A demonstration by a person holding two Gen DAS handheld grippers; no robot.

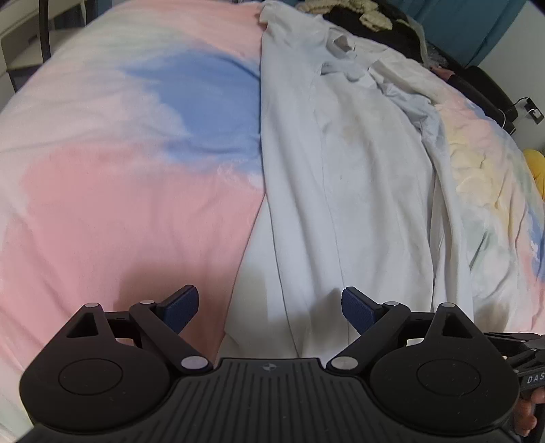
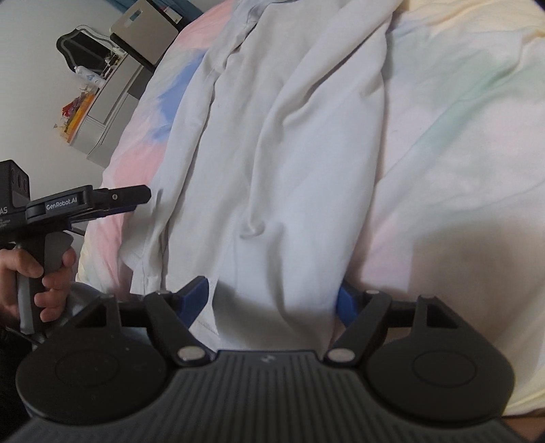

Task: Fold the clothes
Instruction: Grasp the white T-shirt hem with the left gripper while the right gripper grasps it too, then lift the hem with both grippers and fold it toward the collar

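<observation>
Big pastel bedspread underneath everything, pink and blue patches, soft and rumpled. Stretched lengthwise across the bedspread, right of its blue patch: one long white garment, partly folded in on itself, collar end far off, hem end nearest both tools. Looks light, limp and thin, probably slightly slippery; likely to sag and bunch rather than hold any shape, so best taken at the hem corners or along a seam edge, both layers pinched together. At the bedspread's far end, a dark heap of other clothes, too blurred to sort. No baskets, boxes or other containers anywhere on the bedspread; nothing to report inside anything.

Left gripper poised over the garment's near edge, jaws spread wide, blue pads clear of the cloth, nothing held. Right gripper low over the hem, jaws wide apart, cloth lying between them but not yet pinched.
</observation>
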